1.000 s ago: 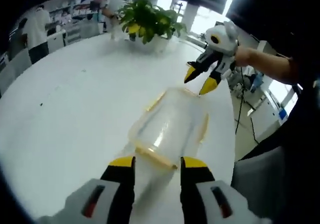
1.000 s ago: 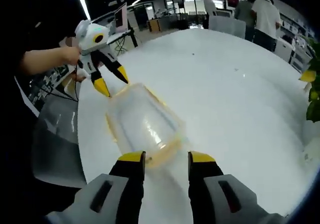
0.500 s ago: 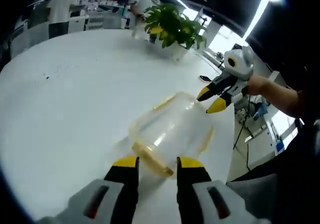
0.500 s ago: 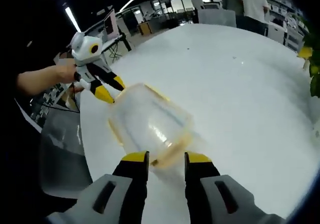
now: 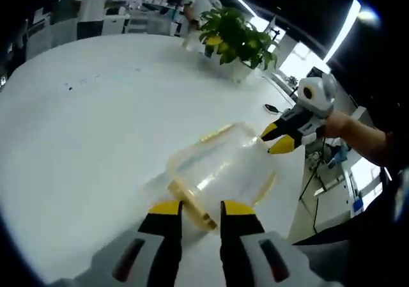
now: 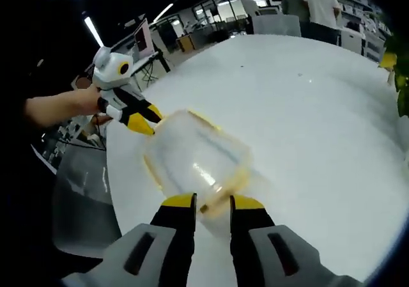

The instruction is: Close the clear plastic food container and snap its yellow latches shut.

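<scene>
Two grippers work opposite ends of the clear plastic food container (image 5: 220, 172), which lies on the white table (image 5: 83, 127) near its edge, well apart from the potted plant (image 5: 238, 39) at the far side. In the left gripper view, the left gripper (image 5: 200, 208) has its jaws nearly together, pinched around the yellow latch (image 5: 192, 204) on the container's near end; whether it truly squeezes the latch or merely brackets it, I cannot tell. At the container's far end the right gripper (image 5: 275, 140) arrives with its yellow tips close together, touching or just beside the rim. In the right gripper view, the right gripper (image 6: 212, 202) likewise brackets the near latch (image 6: 214, 197) with a narrow gap, and the left gripper (image 6: 142, 119) meets the far corner. The lid looks seated, so the step in hand seems to be snapping the end latches. To do it well, press each latch squarely toward the container wall, with both ends braced against each other so the light container does not slide toward the table edge.
</scene>
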Available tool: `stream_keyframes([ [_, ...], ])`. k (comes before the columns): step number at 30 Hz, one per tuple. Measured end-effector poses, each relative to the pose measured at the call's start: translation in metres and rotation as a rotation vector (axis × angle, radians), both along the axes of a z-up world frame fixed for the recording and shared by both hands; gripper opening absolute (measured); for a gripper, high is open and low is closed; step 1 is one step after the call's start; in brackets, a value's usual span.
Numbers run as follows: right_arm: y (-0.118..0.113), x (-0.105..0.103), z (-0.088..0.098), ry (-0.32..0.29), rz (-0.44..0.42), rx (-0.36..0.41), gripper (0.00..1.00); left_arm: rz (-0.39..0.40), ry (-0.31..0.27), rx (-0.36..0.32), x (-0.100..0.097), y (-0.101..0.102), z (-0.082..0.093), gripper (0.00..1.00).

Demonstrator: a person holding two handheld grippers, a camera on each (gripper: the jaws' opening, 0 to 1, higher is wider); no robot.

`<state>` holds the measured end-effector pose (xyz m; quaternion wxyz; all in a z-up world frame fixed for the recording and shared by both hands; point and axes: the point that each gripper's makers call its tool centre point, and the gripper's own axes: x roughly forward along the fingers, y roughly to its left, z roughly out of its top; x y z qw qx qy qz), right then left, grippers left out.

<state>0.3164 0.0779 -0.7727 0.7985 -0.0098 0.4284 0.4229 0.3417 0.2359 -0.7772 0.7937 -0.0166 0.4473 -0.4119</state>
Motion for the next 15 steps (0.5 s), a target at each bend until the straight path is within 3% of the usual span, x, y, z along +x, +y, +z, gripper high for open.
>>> stream_keyframes([
  [5,0.011,0.010,0.005,0.054,0.003,0.039,0.15,0.000,-0.005,-0.001,0.001,0.000,0.000,0.13],
  [7,0.007,0.008,0.003,0.042,0.037,0.048,0.15,0.019,0.035,-0.029,-0.003,-0.002,-0.001,0.11],
  [15,0.010,-0.004,0.005,0.084,-0.001,0.042,0.16,0.041,0.022,0.006,-0.003,-0.001,-0.002,0.12],
])
